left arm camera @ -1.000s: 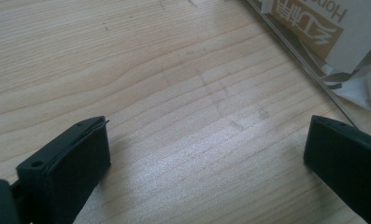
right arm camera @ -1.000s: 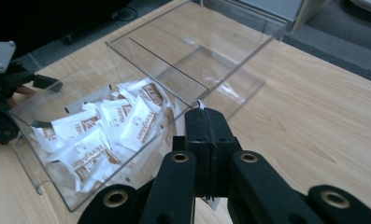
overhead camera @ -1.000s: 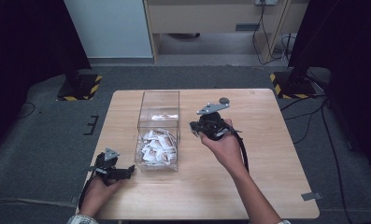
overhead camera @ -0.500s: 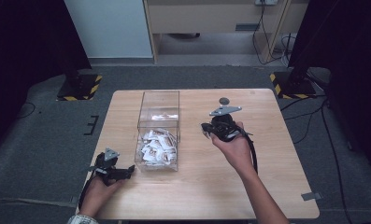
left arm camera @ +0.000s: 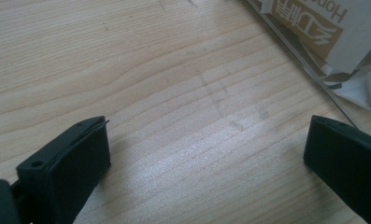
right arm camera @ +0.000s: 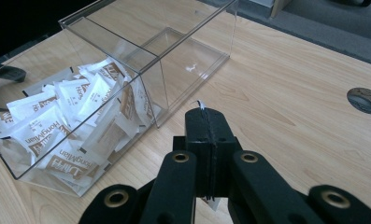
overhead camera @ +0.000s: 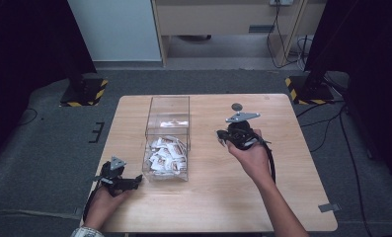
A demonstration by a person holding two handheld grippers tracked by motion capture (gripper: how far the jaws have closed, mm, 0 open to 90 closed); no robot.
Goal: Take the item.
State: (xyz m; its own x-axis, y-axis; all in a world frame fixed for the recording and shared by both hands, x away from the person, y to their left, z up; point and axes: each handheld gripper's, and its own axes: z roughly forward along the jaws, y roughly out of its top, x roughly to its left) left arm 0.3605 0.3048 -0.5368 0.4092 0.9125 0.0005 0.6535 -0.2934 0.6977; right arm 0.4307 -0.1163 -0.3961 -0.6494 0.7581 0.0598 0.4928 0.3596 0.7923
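Apparently mid-task: clear box (overhead camera: 167, 136) holds many sachets (overhead camera: 165, 155). Right gripper (right arm camera: 205, 128), beside box, jaws closed on thin white sachet edge (right arm camera: 201, 103). Left gripper (overhead camera: 127, 182), near box's front corner, jaws wide apart, empty. Goal unclear.

1. Both grippers, left (overhead camera: 118, 178) and right (overhead camera: 239, 134), are black, each topped by a grey three-cornered plate.
2. Black cables trail from them.
3. The right gripper's linkage shows brass-ringed pivot holes.
4. A pale cuff (overhead camera: 87, 232) covers the left wrist.
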